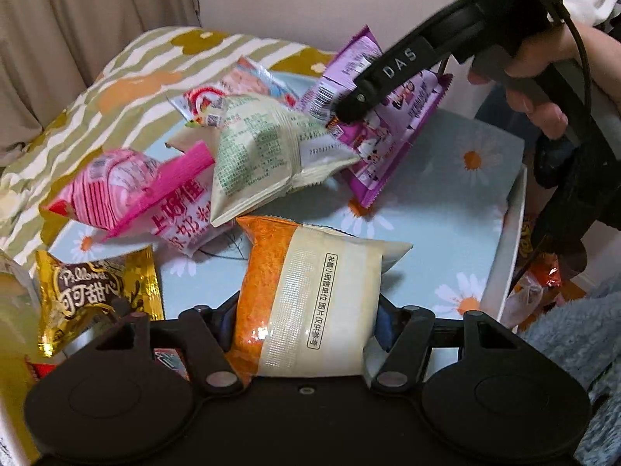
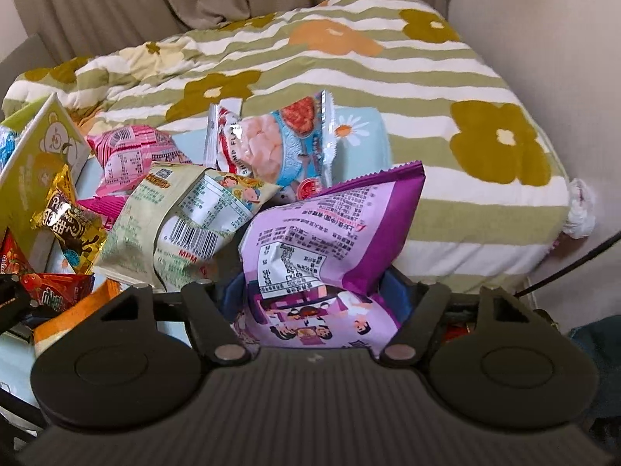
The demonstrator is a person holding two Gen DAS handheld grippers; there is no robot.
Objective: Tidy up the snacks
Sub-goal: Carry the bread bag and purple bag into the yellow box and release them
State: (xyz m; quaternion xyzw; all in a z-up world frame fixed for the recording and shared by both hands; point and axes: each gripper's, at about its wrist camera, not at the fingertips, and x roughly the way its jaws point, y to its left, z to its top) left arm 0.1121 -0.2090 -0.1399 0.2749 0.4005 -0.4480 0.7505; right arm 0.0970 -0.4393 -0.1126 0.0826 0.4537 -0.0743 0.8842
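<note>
My left gripper is shut on an orange and cream snack bag, held low over the daisy-print table. My right gripper is shut on a purple snack bag; in the left wrist view the right gripper holds this purple bag lifted at the back of the pile. A pale green bag, pink bags, a shrimp-flavour bag and a gold chocolate bag lie in a heap on the table.
A bed with a striped flower blanket lies behind the table. A green carton and red packets stand at the left. More orange packets lie beyond the table's right edge. Curtains hang behind.
</note>
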